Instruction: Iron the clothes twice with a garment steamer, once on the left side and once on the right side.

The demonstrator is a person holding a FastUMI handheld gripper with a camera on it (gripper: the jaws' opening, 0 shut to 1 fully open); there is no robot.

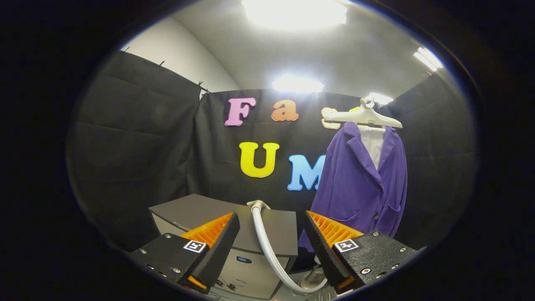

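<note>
Your gripper (271, 234) is spread wide, grasping nothing. A smooth ribbed steamer hose (267, 246) curves up between its fingers from the boxy grey steamer unit (250, 234). Beyond the right finger, a soft purple jacket (363, 184) drapes from a pale hanger (368, 118).

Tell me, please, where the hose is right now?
In the gripper view, the hose runs between the open gripper's fingers, rising from the steamer, left of the purple jacket.
</note>
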